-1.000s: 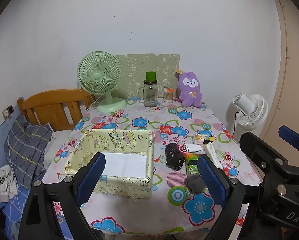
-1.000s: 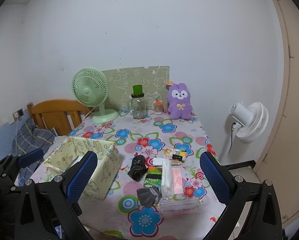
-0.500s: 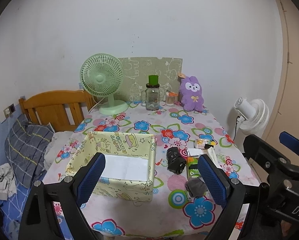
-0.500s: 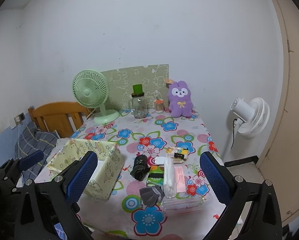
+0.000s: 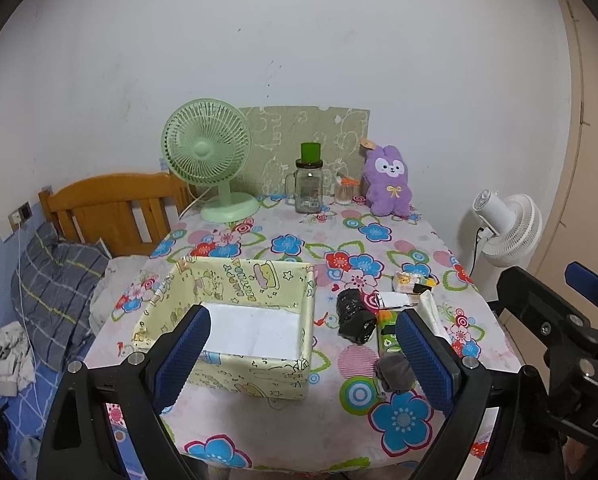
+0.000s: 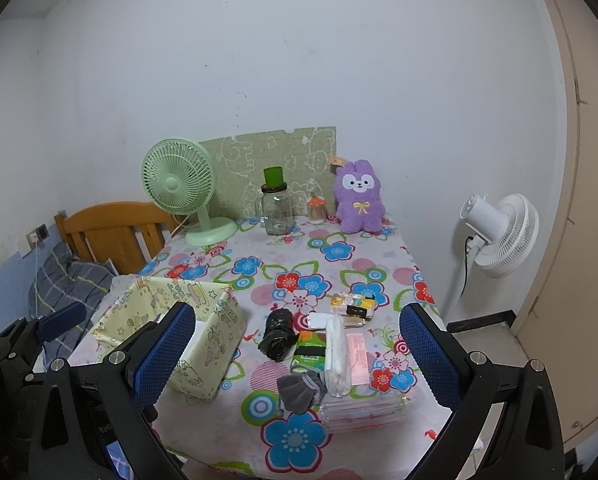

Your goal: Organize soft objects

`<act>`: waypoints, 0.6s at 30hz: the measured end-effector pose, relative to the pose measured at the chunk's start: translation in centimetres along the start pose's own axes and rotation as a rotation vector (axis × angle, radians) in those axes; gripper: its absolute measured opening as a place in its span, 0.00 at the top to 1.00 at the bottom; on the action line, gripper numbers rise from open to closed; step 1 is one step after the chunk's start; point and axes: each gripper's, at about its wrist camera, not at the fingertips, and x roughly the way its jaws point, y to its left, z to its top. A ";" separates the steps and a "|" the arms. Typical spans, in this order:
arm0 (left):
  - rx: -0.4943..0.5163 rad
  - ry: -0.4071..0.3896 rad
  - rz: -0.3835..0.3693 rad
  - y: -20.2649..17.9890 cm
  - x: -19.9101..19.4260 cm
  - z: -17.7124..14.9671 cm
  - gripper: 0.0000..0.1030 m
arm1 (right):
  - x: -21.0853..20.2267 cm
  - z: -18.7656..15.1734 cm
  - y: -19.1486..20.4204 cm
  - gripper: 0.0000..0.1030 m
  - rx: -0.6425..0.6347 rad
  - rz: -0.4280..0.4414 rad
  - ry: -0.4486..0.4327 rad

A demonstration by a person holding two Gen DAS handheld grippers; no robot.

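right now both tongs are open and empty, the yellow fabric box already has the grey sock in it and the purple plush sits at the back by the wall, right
Not quite: the yellow fabric box holds no sock; only its white base shows in the left wrist view. The grey sock lies on the tablecloth, right of the box. The rest stands: left tongs and right tongs are open and empty, and the purple plush sits at the back by the wall.

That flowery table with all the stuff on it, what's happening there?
A person holds two grippers above the flower-print table; the left gripper and right gripper are both open and empty. The yellow cartoon-print fabric box holds only a white liner. The small soft things, like the grey rolled cloth and black crumpled bundle, lie beside it, untouched.
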 end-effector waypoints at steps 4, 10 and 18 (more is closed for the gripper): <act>-0.001 -0.004 0.000 0.2 0.1 0.0 0.08 | 0.0 0.0 0.0 0.00 0.000 0.001 0.002; 0.011 -0.021 0.017 0.0 0.0 -0.1 0.05 | 0.2 -0.1 0.0 0.00 -0.003 0.002 0.005; 0.008 -0.025 0.026 0.0 0.0 0.0 0.04 | 0.4 0.0 0.2 0.00 -0.003 0.002 0.007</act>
